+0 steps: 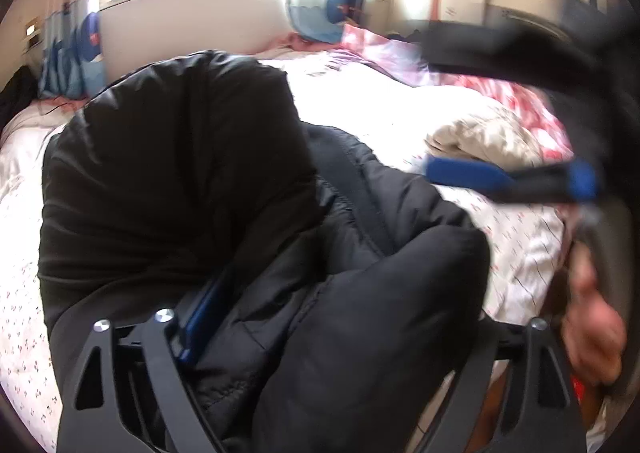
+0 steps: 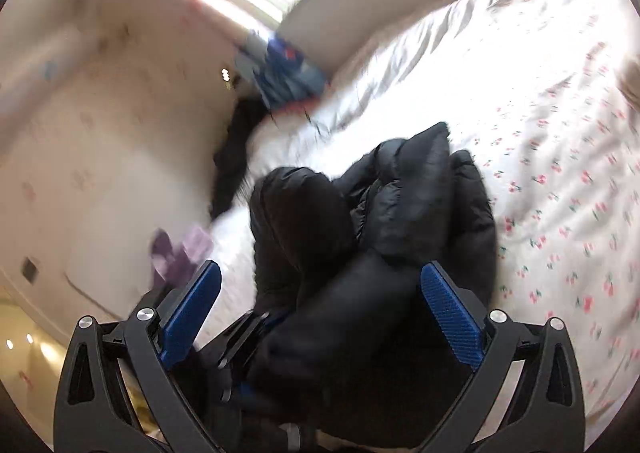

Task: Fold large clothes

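Black padded jacket (image 2: 372,229) bunched in heap on bed (image 2: 540,101), near its near edge.

Right tool (image 2: 320,317): jaws wide, blue pads bare, jacket bulk between them but unpressed.

Left tool (image 1: 320,353): jaws look wide, jacket folds draped between; pads mostly buried, can't confirm any pinch.

Risk: puffy, slick fabric springs back, fold collapses; heap could slide off bed edge.

Sleeves, hem hidden in bundle. Motion blur smears everything. Person's hand (image 1: 592,337) cut off at frame edge.

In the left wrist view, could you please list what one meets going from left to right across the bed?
Blue curtain → black jacket → beige cloth → right hand-held gripper → hand.
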Available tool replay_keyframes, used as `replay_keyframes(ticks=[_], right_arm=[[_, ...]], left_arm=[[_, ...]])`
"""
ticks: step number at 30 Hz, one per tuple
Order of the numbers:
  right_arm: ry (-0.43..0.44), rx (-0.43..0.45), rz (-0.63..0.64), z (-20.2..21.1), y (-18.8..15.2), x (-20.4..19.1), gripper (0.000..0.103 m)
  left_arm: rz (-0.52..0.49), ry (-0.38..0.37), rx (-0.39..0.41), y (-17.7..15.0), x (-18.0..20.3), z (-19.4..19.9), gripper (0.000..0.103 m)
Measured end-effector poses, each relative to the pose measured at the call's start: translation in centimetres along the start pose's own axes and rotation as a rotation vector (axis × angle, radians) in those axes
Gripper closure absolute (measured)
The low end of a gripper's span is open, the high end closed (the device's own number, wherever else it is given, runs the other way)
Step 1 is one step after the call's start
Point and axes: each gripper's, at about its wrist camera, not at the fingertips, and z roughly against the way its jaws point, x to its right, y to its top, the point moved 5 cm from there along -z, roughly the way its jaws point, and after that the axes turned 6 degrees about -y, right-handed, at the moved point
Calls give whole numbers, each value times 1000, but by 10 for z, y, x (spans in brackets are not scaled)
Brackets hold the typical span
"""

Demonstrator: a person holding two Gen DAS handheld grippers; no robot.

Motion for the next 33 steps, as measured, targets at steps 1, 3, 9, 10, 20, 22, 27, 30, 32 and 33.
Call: replay_keyframes(ticks=[1, 3, 9, 10, 20, 22, 27, 30, 32, 33], right_arm=[[-34, -40, 37, -13, 2, 0, 6], [-192, -134, 122, -49, -1, 6, 6], [-251, -223, 43, -93, -9, 57, 6], [-250, -221, 35, -92, -8, 61, 6], [-399, 44, 271, -28, 54, -2, 6], [-419, -2, 353, -47, 58, -17, 6], [-642, -95, 456, -113, 72, 6, 6], [-698, -118, 361, -121, 73, 42, 6], [-701, -122, 309, -113, 66, 59, 6], [-699, -126, 291, -113, 65, 61, 6]], left_arm=[[-4, -15, -7, -1, 6, 0, 18], [-7, -56, -29, -8, 6, 16, 18], [47, -210, 17, -17, -10, 94, 17], [55, -179, 50, -13, -24, 102, 17], [108, -54, 18, -26, -56, 28, 17], [97, -63, 22, -27, -47, 25, 17], [86, -99, 7, -20, -44, 24, 17], [149, -163, 24, -15, -56, 50, 17], [238, -197, 61, -15, -76, 69, 16], [298, -199, 78, -17, -94, 78, 16]])
